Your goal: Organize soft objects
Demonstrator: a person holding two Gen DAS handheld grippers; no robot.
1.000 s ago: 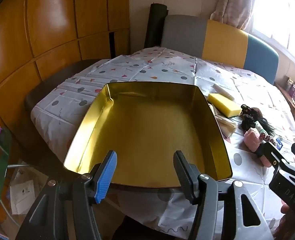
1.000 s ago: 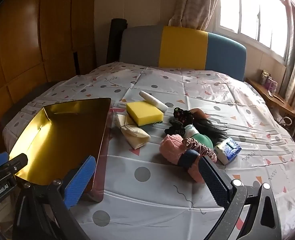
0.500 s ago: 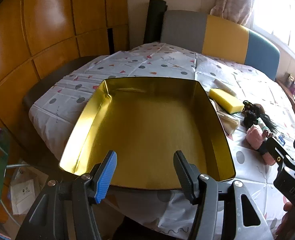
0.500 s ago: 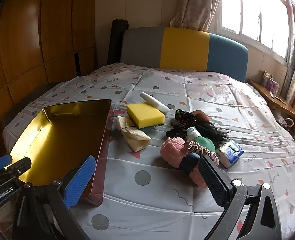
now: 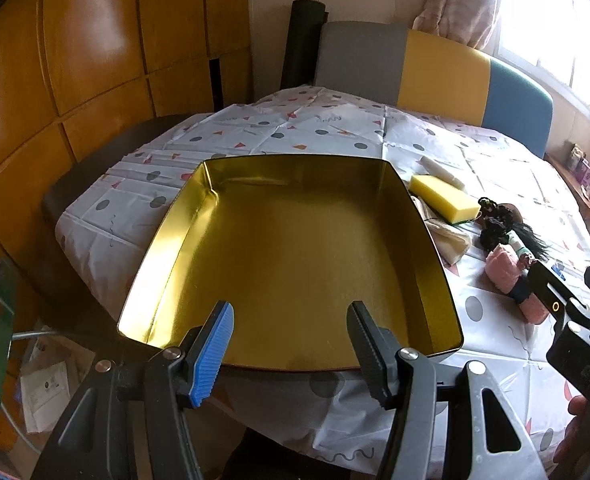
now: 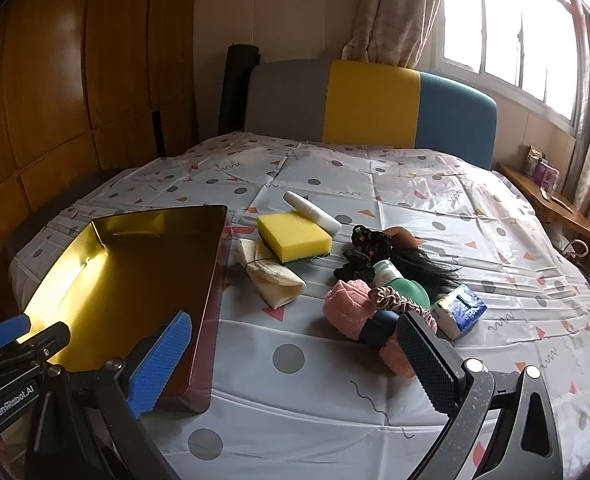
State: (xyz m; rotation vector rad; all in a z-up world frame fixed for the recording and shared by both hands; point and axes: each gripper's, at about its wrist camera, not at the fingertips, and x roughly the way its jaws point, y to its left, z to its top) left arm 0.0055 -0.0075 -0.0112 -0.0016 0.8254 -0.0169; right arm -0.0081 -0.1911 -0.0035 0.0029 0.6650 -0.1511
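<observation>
An empty gold tin tray [image 5: 295, 248] lies on the patterned table cover, just beyond my left gripper [image 5: 291, 322], which is open with nothing between its fingers. Right of the tray [image 6: 107, 280] lie a yellow sponge [image 6: 293, 236], a tied cream cloth [image 6: 271, 276], a pink towel roll [image 6: 347, 312], a pink scrunchie [image 6: 399, 300] and black scrunchies [image 6: 369, 242]. My right gripper [image 6: 291, 340] hangs open above the table front, its right finger close beside the pink roll and partly hiding it. The sponge [image 5: 443, 198] and the pink roll [image 5: 503, 268] also show in the left wrist view.
A white tube [image 6: 311, 208], a green bottle [image 6: 403, 284], a blue tissue pack [image 6: 459, 310] and black hair [image 6: 423, 264] lie among the soft things. A grey, yellow and blue bench back [image 6: 371, 106] stands behind the table. Wooden panels line the left wall.
The left wrist view has shifted slightly, so the tray sits a little higher and fuller in it. Both grippers stay open, and no object has moved.
</observation>
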